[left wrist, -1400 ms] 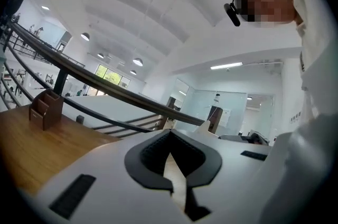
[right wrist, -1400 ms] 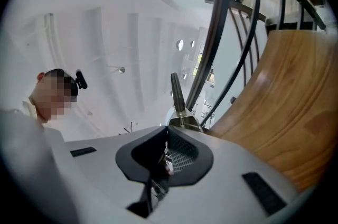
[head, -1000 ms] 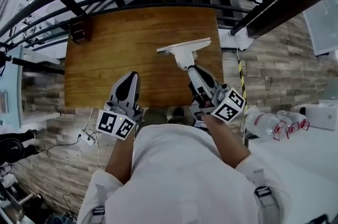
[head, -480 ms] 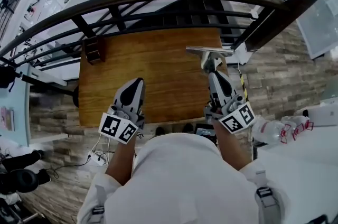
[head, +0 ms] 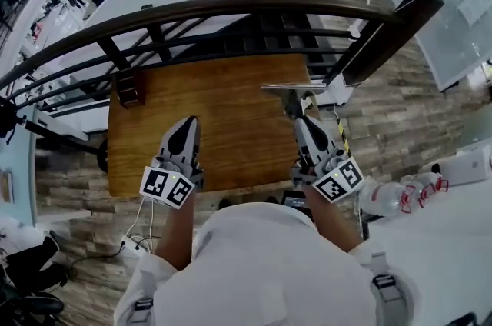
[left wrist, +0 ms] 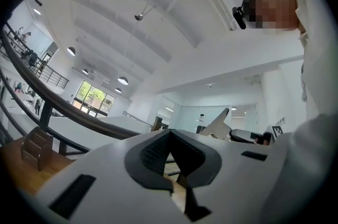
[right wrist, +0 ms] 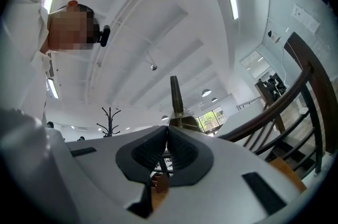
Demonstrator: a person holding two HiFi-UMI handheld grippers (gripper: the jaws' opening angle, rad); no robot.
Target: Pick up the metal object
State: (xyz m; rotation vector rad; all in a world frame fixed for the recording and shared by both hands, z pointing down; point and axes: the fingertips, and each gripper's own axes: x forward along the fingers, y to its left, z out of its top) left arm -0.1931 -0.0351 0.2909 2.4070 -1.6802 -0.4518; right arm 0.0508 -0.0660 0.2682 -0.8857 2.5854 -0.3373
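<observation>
Head view: the right gripper (head: 298, 121) is clamping the stem of the metal object (head: 296, 87) at the far right corner of the tabletop (head: 223, 113), and the object is seemingly riding clear of the wood. The lift is best going straight up with a level wrist, since the crossbar is hanging close to the railing (head: 231, 8). The left gripper (head: 187, 126) is hovering over the near edge, well apart.

Left gripper view: the left gripper (left wrist: 169, 136) is showing its jaws together, gripping nothing.

Right gripper view: the right gripper (right wrist: 168, 130) is pinching its jaws shut on the metal object (right wrist: 176, 96), which is sticking up past the tips. Open room is lying upward and back toward the person.
</observation>
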